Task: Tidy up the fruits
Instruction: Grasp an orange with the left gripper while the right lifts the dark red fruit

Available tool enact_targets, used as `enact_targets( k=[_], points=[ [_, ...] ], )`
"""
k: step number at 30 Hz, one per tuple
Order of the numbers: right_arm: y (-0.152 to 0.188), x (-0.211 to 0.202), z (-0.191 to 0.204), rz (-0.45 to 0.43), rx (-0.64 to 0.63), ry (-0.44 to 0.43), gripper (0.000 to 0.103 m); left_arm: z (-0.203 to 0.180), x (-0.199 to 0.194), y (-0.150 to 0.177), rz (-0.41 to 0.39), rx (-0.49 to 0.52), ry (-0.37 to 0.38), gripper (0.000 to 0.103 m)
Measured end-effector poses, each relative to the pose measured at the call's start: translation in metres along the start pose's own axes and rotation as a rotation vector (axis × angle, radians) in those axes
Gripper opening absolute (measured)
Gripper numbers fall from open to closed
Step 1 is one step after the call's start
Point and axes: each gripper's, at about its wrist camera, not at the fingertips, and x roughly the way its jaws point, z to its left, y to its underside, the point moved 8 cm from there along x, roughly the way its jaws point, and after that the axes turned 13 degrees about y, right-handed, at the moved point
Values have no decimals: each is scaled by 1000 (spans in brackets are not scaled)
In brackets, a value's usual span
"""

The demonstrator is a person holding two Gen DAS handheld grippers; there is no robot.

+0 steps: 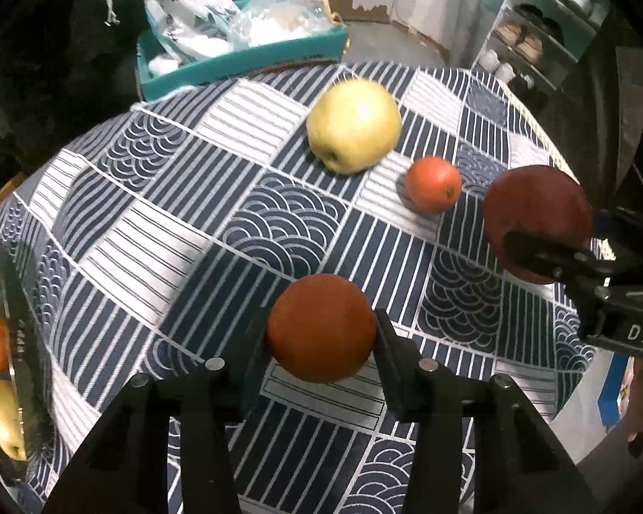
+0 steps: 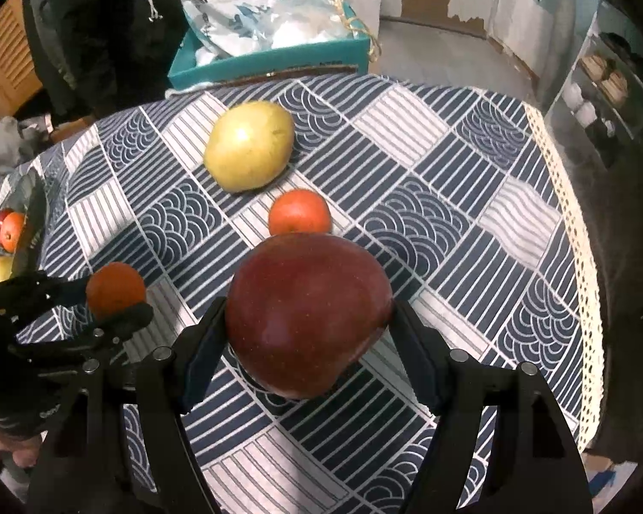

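The round table [image 1: 158, 231] under me wears a navy-and-white patchwork cloth of stripes and wave arcs, with a pale lace trim [image 2: 566, 231] along its right-hand edge. Past its far rim sits a teal box [image 2: 278, 60] stuffed with printed plastic bags [image 2: 231, 8].

At the table's left edge stands a fruit bowl [image 1: 15, 342]; I can make out an orange fruit and a yellow one inside it, and in my right view a red one as well.

Next in size is the red apple [image 2: 308, 312]. My right gripper [image 2: 308, 334] clamps it, one pad pressed on each flank, and it appears to be raised off the cloth, though I cannot be sure.

The yellow-green pear [image 1: 353, 124] lies on its side on the cloth towards the far half of the table, nothing touching it.

The orange [image 1: 321, 327] is pinched between the fingers of my left gripper [image 1: 321, 338], both pads hard against its sides.

Smallest is a tangerine [image 1: 434, 184], resting loose on the cloth just beside the pear, between it and the apple in my right grip.
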Motion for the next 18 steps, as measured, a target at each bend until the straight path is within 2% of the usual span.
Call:
enact_targets(
  k=[8, 18],
  points=[
    [-14, -23, 7, -68, -17, -4, 75, 1, -30, -8, -55, -24, 4, 46],
    [-28, -56, 15, -147, -30, -18, 75, -9, -74, -26, -148, -1, -7, 46]
  ],
)
